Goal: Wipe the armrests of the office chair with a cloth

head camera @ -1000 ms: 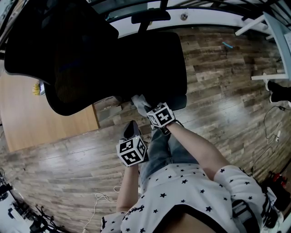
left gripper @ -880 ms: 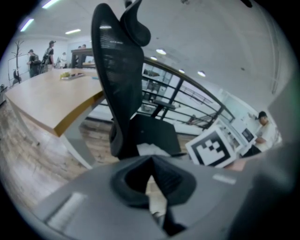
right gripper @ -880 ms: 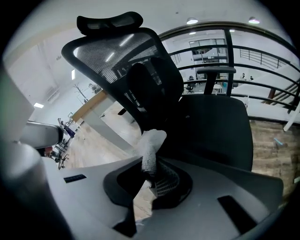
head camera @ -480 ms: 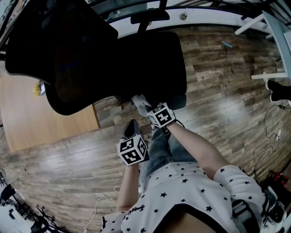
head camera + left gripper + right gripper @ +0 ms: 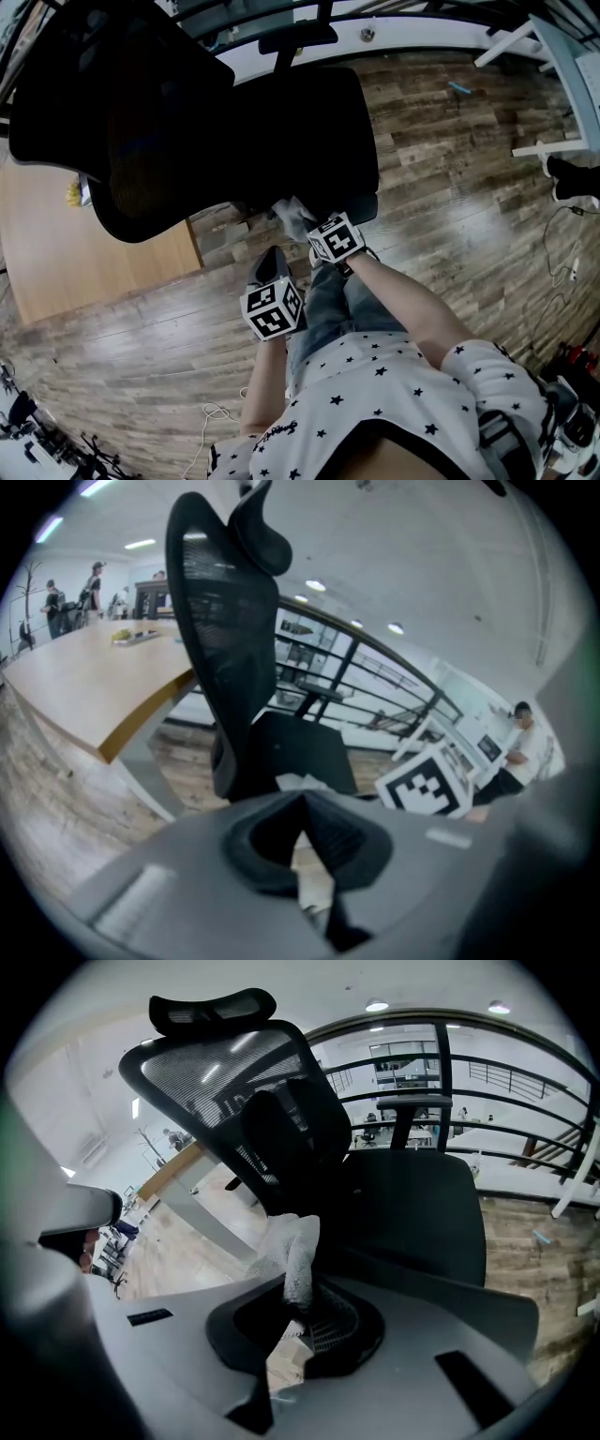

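Note:
A black mesh office chair (image 5: 141, 122) stands in front of me, its seat (image 5: 309, 131) towards me and its far armrest (image 5: 298, 37) beyond. My right gripper (image 5: 311, 229) is at the seat's near edge, shut on a crumpled white cloth (image 5: 292, 214). In the right gripper view the cloth (image 5: 292, 1241) sticks up from the right gripper (image 5: 302, 1302), in front of the chair back (image 5: 234, 1082) and far armrest (image 5: 412, 1102). My left gripper (image 5: 272, 264) hangs just below and left of it over the floor. In its own view the left gripper (image 5: 302, 808) looks shut with nothing in it.
A wooden desk (image 5: 56, 244) stands left of the chair. A white curved ledge with a railing (image 5: 422, 33) runs behind it. White frame legs (image 5: 553, 150) and a black shoe (image 5: 572, 178) are at the right. A cable (image 5: 211, 412) lies on the wood floor.
The view has shifted slightly. Both grippers and the cloth stay in almost the same place at the seat's near edge.

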The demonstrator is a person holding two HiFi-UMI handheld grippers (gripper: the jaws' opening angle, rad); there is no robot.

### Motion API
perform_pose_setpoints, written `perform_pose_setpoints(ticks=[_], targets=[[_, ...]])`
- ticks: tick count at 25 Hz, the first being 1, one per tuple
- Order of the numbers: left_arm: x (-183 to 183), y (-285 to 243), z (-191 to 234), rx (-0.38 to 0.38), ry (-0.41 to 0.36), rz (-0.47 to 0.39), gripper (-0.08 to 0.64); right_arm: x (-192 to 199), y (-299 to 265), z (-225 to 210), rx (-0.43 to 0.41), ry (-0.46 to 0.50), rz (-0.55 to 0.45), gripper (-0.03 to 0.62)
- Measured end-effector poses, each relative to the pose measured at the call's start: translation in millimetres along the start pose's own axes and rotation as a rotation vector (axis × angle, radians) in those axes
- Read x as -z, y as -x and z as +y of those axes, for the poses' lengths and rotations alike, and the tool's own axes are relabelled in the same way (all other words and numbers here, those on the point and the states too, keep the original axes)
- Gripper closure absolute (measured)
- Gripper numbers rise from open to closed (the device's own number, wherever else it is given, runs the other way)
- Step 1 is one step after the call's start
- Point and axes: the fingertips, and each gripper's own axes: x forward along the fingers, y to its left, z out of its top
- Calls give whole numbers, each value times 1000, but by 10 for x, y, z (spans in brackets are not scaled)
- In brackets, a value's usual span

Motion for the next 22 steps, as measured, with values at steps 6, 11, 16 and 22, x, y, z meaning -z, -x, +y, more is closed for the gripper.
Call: perform_pose_setpoints(ticks=[6,11,16,22], targets=[[-14,-38,-59,19,-17,4,558,51,69,-100,24,-7,-9,560],[-22,-66,-70,42,-29,13,558,85,104,-174,51,-20,-12,560],[-21,-71,-148,71,-55,23,558,153,190,-286,84,-36,-12,560],[-9,-66,-230,85,-77,32,558,221,269,-376,102,-39,-13,560]])
